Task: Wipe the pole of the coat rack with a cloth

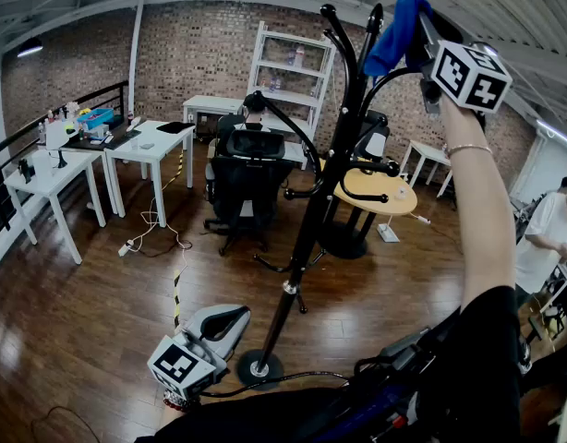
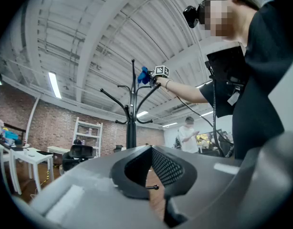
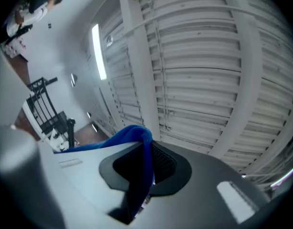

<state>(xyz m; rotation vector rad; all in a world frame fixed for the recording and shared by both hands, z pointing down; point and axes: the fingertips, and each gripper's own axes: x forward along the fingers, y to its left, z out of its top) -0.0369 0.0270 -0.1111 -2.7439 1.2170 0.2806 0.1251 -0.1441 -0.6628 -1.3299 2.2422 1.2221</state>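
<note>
The right gripper (image 1: 415,46), upper right of the head view, pinches a blue cloth (image 1: 397,31) beside the top hooks (image 1: 343,40) of the coat rack (image 1: 313,212). The left gripper (image 1: 221,322), lower left, is closed and empty. The cloth could snag a hook and tip the unsteadied rack.

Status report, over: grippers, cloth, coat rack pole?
Right gripper shut on blue cloth, raised beside top hooks. Left gripper shut, empty, low near base. Pole contact unclear; hooks crowd the cloth.
</note>
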